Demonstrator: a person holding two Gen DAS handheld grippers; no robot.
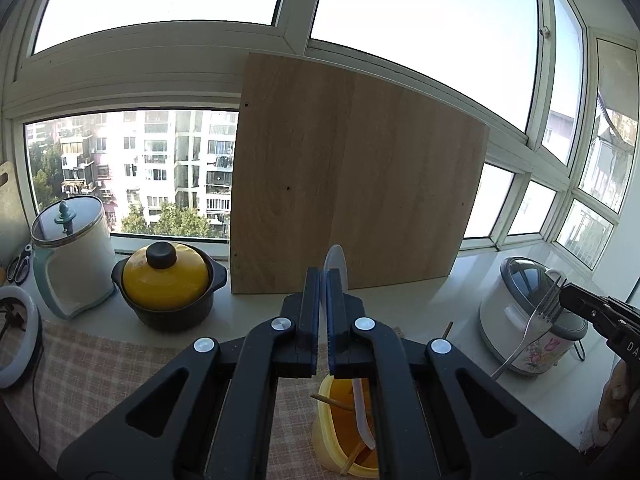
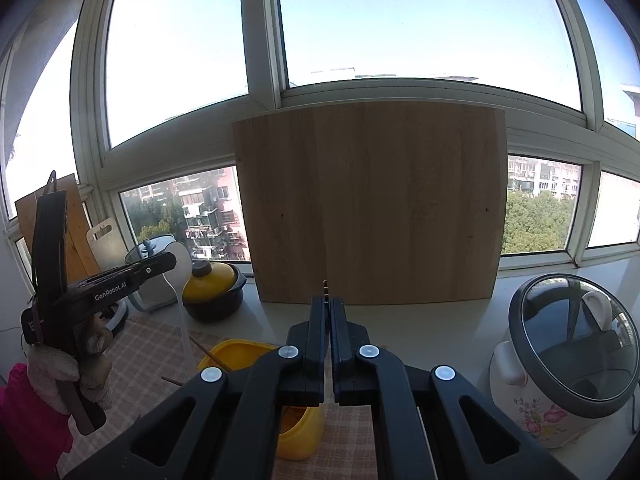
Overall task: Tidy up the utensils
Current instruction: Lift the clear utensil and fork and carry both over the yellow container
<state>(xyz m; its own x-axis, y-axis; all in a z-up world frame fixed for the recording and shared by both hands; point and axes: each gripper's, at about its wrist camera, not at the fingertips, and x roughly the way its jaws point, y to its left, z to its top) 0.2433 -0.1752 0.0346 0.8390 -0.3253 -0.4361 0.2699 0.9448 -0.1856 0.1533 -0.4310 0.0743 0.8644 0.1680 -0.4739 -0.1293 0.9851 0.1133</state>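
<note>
Clenched between the left gripper's point(image 1: 324, 280) fingers point(image 1: 310, 300) a white spoon point(image 1: 335, 258) is held, bowl up, its handle hanging over the yellow holder point(image 1: 340, 432) on the checked cloth point(image 1: 100, 360). A chopstick point(image 1: 332, 402) is seen leaning inside that holder. By the right gripper point(image 2: 328, 304), fingers point(image 2: 318, 320) likewise pressed together, a metal fork point(image 1: 538, 320) is gripped, tines up. Further back on the table point(image 1: 452, 312), a wooden board point(image 1: 352, 176) is propped against the window, with a yellow-lidded pot point(image 1: 166, 280) to its left and a rice cooker point(image 2: 560, 360) to its right.
</note>
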